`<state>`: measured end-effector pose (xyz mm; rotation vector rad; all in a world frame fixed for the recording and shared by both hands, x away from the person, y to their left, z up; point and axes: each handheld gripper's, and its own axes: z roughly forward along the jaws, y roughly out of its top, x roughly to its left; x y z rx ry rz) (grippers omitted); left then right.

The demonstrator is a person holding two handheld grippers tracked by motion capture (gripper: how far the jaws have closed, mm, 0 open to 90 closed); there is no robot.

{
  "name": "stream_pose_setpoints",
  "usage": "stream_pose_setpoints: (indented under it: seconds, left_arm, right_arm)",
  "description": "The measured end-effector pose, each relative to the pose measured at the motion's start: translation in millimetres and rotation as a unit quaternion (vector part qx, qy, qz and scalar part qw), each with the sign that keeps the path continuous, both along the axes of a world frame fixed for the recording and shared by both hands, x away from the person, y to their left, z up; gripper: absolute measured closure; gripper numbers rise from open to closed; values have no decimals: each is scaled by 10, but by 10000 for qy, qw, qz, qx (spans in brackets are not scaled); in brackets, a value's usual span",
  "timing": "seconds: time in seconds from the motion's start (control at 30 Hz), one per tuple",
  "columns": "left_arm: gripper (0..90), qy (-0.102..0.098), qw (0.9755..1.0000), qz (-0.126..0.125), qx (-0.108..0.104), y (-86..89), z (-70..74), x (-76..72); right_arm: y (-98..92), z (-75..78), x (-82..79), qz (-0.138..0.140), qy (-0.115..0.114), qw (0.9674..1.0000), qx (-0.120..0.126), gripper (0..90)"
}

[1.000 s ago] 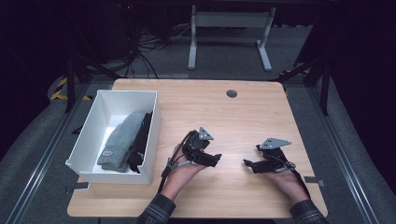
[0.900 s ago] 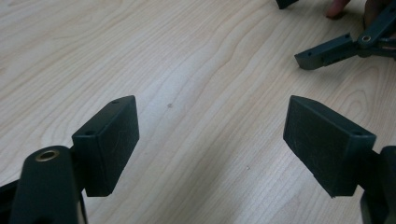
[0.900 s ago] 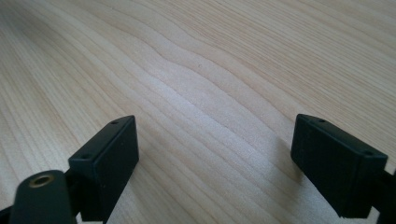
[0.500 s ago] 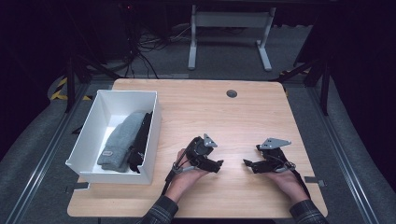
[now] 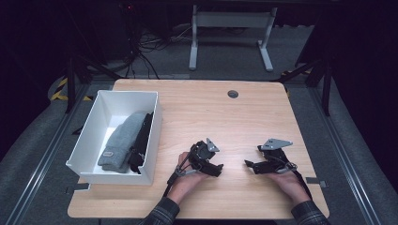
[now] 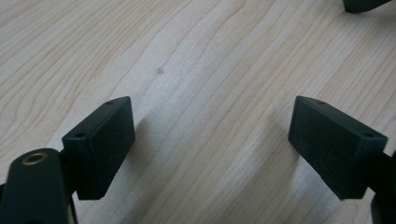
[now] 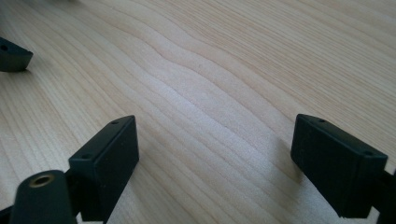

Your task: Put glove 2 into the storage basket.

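In the lower middle of the high view, two sleeved forearms come up from the bottom edge onto the pale wooden desk point(image 5: 197, 108). The left gripper point(image 5: 217, 169) lies low over the desk just left of centre, and its fingers point(image 6: 100, 142) have just been opening; they now stand wide with bare wood grain between them. The right gripper point(image 5: 248, 165) sits just right of centre, pointing toward the left one, the two near each other but apart; its fingers point(image 7: 107, 161) are also spread wide over bare desk, holding nothing. Farther up and to the left, a white bin point(image 5: 89, 159) stands at the desk's left edge, well apart from both grippers. Inside it a grey folded cloth point(image 5: 119, 143) lies lengthwise, with a black cloth point(image 5: 141, 143) just beside it against the bin's right wall. Near the desk's far edge is a small dark round grommet point(image 5: 233, 93).
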<state>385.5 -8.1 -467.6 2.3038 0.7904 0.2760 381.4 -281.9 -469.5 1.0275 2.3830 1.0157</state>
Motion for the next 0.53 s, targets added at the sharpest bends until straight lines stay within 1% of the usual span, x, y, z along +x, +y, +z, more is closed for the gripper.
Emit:
stream_pose_setpoints:
  seconds: [0.07, 0.17, 0.2, 0.53]
  left_arm:
    - [151, -47, 10000, -48, -35, 1, -11, -5]
    - [133, -187, 9995, -148, -223, 32, -58, -8]
    - [130, -204, 9993, -184, -241, 41, -63, -2]
    - [131, -200, 9993, -204, -239, 45, -63, -1]
  right_arm:
    - [0, 0, 0, 0, 0, 10000, 0, 157]
    - [0, 0, 0, 0, -2, 10000, -1, 157]
    - [0, 0, 0, -1, 0, 10000, 0, 157]
    - [0, 0, 0, 1, -1, 10000, -2, 157]
